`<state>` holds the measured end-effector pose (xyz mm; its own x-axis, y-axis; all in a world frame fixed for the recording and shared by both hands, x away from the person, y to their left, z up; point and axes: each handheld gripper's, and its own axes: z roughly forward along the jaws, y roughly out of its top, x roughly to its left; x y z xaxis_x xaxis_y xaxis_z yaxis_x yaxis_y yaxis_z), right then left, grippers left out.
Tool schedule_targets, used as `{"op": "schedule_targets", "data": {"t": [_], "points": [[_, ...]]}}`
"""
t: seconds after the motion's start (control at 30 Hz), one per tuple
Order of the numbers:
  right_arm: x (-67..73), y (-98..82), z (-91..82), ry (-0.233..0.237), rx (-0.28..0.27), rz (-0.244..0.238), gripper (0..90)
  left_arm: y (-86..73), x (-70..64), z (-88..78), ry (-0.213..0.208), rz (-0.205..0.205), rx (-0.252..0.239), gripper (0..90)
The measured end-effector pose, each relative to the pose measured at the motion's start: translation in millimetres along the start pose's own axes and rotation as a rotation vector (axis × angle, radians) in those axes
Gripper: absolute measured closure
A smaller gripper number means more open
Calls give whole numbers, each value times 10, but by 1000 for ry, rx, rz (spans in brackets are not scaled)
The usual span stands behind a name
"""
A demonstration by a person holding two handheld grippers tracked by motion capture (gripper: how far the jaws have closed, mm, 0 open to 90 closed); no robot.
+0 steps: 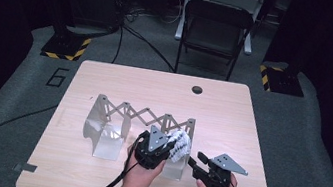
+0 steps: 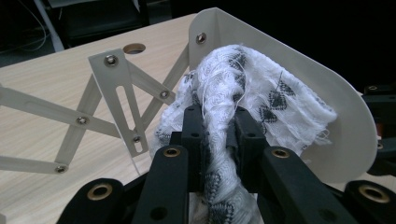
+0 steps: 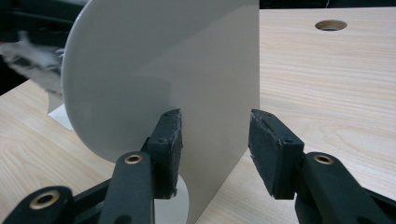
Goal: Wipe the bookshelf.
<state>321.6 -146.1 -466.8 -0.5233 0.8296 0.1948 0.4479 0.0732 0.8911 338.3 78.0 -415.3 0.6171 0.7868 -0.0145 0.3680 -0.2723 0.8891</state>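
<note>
Here's the wooden desk, and on it stands the big piece, a pale expanding rack with curved end panels joined by a criss-cross lattice; everything else gets placed against that rack. Beyond it, a dark folding chair stands on the floor past the desk's far edge. Down to the hands now. The left gripper is at the near side of the rack's right end panel, clamped tight on a white patterned cloth. In the left gripper view that cloth bunches up between the black jaws and presses against the inner face of the curved panel, with the lattice bars stretching away to the left. The right gripper sits just right of the same end panel, jaws apart. In the right gripper view the right gripper straddles the panel's edge, neither pad pressing it.
</note>
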Motion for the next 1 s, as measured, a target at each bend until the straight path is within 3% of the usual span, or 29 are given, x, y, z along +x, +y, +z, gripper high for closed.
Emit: {"op": "schedule_targets", "data": {"t": [0.27,0.4,0.6,0.77,1.0], "points": [[85,22,51,10,0,-32,554,-79,-91,179,-6,35,55,781],[98,12,68,9,5,-40,554,-149,-110,226,-45,22,75,782],[83,19,83,8,0,-42,545,-44,-88,153,-53,25,44,783],[60,40,94,13,-10,-35,533,149,-92,18,-58,21,-27,782],[35,60,113,10,-35,-31,505,115,-112,58,-85,22,-13,782]]}}
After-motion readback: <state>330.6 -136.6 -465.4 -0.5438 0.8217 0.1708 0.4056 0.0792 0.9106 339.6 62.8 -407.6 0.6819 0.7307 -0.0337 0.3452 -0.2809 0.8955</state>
